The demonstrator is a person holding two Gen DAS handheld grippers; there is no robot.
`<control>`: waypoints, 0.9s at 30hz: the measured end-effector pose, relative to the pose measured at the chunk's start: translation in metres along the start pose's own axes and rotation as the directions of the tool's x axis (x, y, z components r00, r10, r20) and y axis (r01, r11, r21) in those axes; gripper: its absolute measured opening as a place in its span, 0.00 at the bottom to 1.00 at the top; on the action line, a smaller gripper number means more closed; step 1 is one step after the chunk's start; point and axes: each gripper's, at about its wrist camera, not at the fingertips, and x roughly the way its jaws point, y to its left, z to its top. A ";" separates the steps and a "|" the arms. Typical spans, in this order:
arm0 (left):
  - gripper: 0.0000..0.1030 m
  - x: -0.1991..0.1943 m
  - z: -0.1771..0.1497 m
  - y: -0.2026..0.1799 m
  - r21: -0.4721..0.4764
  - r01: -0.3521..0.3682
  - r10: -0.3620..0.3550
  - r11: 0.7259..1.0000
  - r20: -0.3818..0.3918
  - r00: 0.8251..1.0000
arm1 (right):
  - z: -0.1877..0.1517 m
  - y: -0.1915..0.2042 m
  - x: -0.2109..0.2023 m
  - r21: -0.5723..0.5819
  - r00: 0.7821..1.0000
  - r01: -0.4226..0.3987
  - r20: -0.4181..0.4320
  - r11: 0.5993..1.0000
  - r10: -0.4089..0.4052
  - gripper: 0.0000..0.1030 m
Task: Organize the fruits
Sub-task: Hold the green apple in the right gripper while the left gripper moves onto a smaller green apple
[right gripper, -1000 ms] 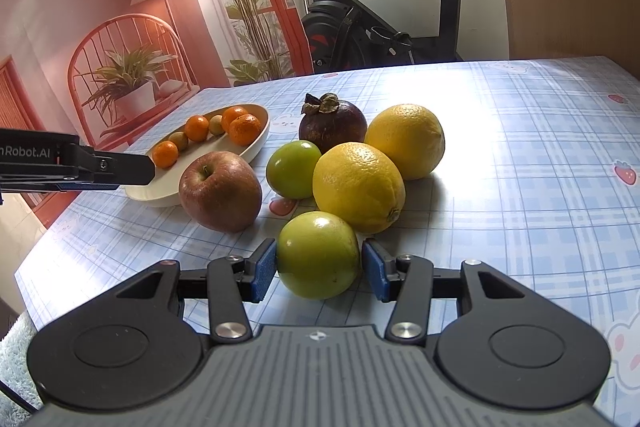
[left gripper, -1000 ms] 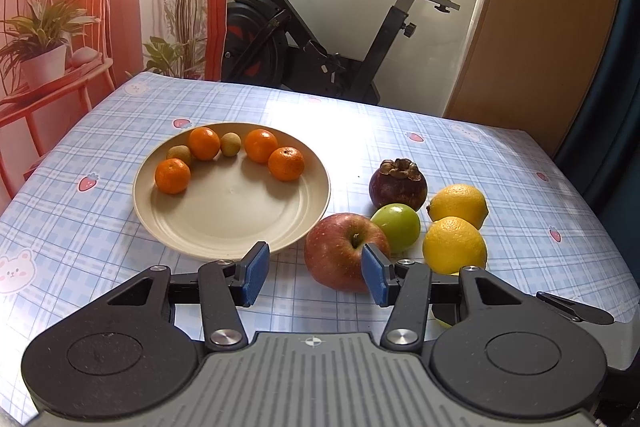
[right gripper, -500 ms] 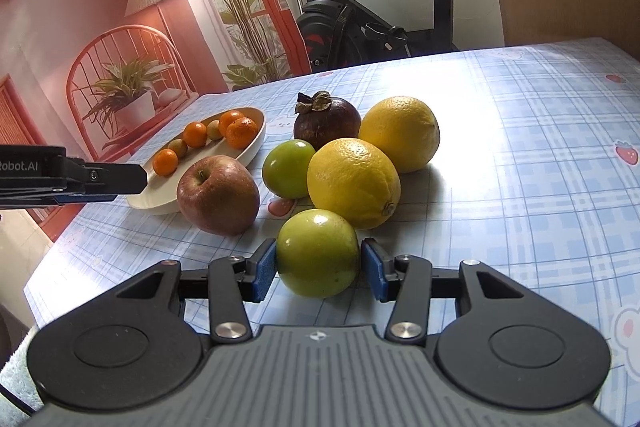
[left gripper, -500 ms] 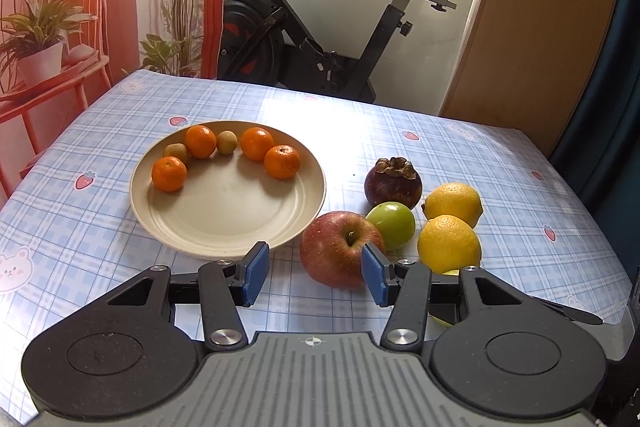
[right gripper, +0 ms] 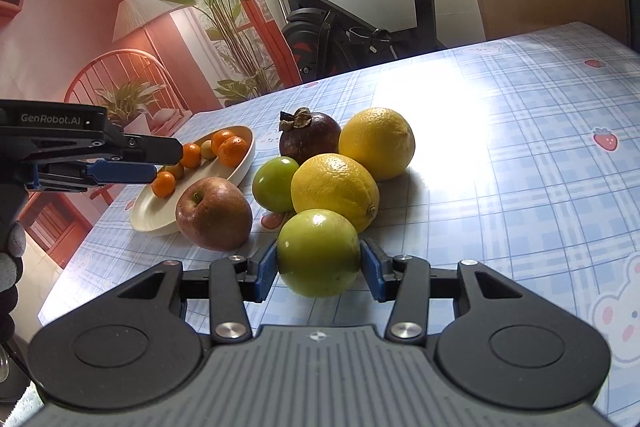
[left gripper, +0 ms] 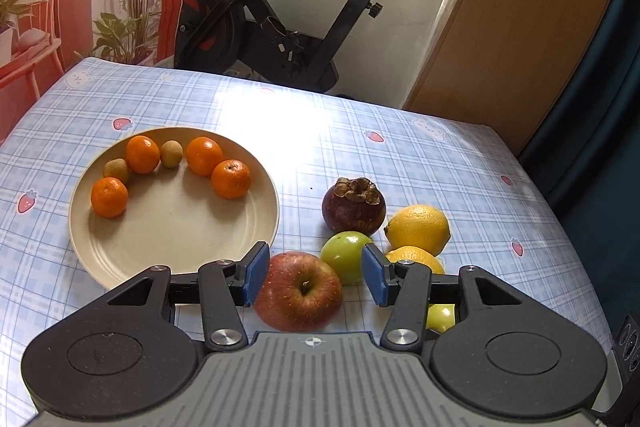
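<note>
Left tongs hang open above the round red apple, just right of the beige plate on the bench. Right tongs grip the near round green apple, nearest the person in the fruit cluster.

right gripper jaws clamping green apple, lemons behind

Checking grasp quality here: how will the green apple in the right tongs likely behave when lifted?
The green apple looks round and glossy, so it may slip or rotate. The right tongs grip it near its widest part, which probably helps. It looks firm, so unlikely to deform.
</note>
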 end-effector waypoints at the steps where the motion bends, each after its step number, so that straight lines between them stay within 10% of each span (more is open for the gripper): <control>1: 0.52 0.003 0.003 0.000 -0.001 0.000 0.000 1.000 -0.003 1.000 | 0.001 0.000 -0.002 -0.007 1.000 0.008 0.004 1.000 -0.008 0.46; 8: 0.51 0.026 0.014 -0.010 0.004 0.072 -0.072 0.997 -0.045 0.996 | 0.003 -0.016 -0.005 0.047 0.999 0.032 0.003 0.998 -0.032 0.46; 27: 0.53 0.091 0.031 -0.026 0.026 0.008 -0.002 1.000 -0.238 0.971 | 0.005 -0.033 -0.010 0.074 0.992 0.122 0.005 0.990 -0.122 0.46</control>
